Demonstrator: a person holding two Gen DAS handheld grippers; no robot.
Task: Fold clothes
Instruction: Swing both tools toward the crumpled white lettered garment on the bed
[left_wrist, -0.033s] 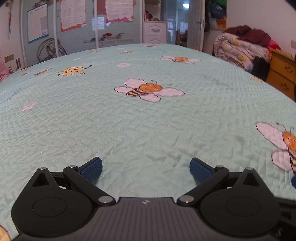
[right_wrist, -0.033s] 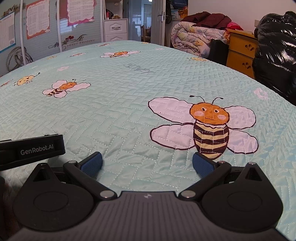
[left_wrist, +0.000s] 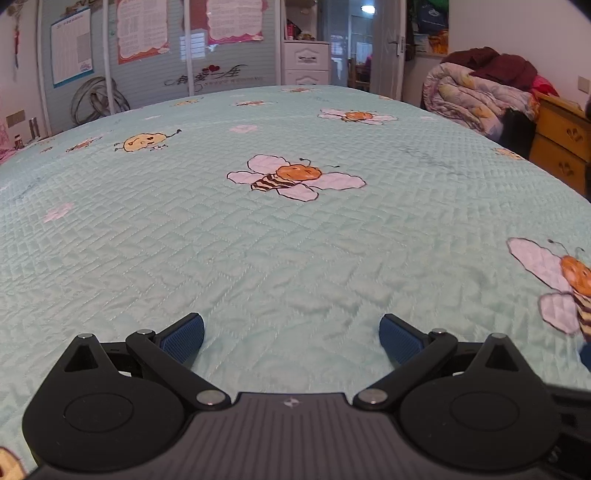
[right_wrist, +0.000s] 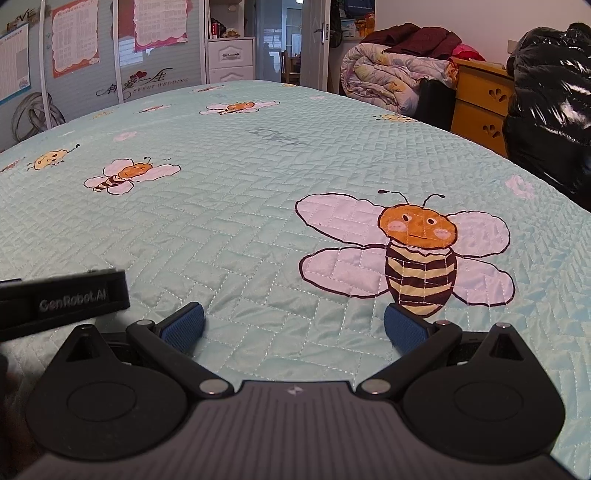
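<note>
My left gripper is open just above a mint quilted bedspread printed with bees, and only the cover lies between its blue pads. To its right, my right gripper is open too, low over a large bee print. In the right wrist view the left gripper's black body shows at the left edge. No garment shows on the bedspread in either view. A shiny black jacket is heaped past the bed's right edge.
A rolled quilt with dark red clothes on top sits beyond the far right corner of the bed. Beside it stands a yellow wooden drawer unit. A wardrobe with posters and a white cabinet line the far wall.
</note>
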